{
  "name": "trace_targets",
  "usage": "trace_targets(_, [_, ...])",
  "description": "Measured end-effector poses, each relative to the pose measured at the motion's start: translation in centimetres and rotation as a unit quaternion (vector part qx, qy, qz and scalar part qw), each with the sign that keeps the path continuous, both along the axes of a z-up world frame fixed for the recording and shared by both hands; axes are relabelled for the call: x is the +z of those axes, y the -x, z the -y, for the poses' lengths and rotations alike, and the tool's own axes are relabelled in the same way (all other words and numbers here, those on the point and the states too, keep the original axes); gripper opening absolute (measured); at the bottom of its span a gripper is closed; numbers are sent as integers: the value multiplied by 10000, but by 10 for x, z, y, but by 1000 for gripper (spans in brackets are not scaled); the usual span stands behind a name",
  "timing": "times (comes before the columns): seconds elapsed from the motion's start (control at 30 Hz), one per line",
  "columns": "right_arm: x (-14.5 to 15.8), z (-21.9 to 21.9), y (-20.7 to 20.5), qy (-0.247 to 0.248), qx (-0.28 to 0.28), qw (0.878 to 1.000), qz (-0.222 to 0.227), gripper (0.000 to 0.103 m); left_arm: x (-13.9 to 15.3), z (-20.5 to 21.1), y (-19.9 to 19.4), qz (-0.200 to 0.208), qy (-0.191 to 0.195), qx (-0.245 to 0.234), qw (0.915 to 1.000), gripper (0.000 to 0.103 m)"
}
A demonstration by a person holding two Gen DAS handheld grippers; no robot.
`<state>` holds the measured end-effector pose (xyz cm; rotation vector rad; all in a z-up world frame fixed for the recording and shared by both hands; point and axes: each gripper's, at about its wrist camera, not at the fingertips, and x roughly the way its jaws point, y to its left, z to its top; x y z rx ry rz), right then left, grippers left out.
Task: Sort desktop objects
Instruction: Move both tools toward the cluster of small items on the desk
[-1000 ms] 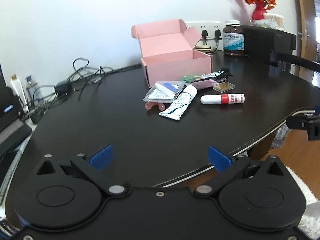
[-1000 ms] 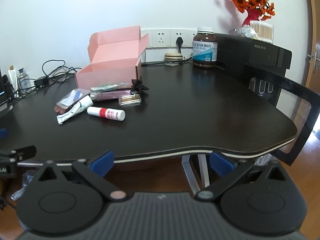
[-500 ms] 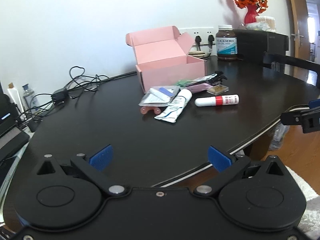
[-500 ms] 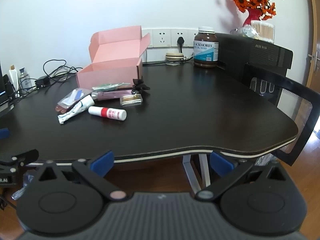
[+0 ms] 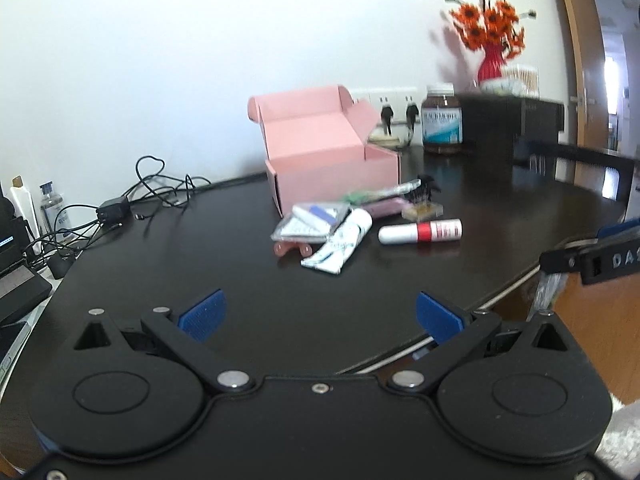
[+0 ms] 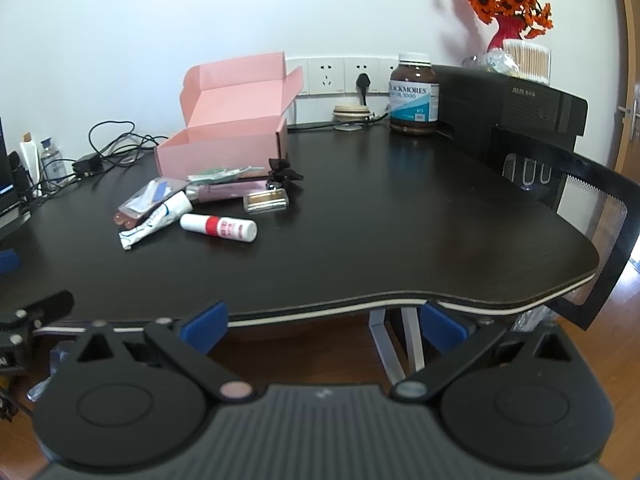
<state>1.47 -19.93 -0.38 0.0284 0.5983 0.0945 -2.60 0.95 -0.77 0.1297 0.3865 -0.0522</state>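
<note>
An open pink cardboard box (image 5: 332, 168) (image 6: 224, 148) stands on the dark desk (image 5: 200, 264) (image 6: 400, 220). In front of it lies a cluster: a white tube with a red band (image 5: 420, 231) (image 6: 218, 227), a white squeeze tube (image 5: 340, 244) (image 6: 156, 220), a clear pouch (image 5: 310, 222) (image 6: 150, 196), a pink case (image 6: 230, 190), a small clear box with gold inside (image 5: 422, 210) (image 6: 266, 201) and a black clip (image 6: 284, 170). My left gripper (image 5: 320, 314) hangs open over the desk's near side. My right gripper (image 6: 322, 322) is open before the desk's front edge, holding nothing.
A brown supplement bottle (image 6: 414, 100), a black appliance (image 6: 508, 100) with a red vase of orange flowers (image 6: 508, 4) and wall sockets (image 6: 344, 76) line the back. Tangled cables (image 5: 148, 192) lie at back left. A mesh chair back (image 6: 580, 216) stands at right.
The left wrist view has tilted up and swung slightly, so the box and the cluster sit lower and further right in it. The right gripper has barely shifted. Both stay open.
</note>
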Motion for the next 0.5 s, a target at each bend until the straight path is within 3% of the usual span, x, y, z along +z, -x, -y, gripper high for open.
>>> trace_targets(0.17, [0, -2, 0, -16, 38, 10000, 4, 102, 2, -3, -1, -109, 55, 51, 9999, 103])
trace_targets(0.5, [-1, 1, -1, -33, 27, 10000, 3, 102, -1, 0, -6, -389, -320, 213, 9985, 103])
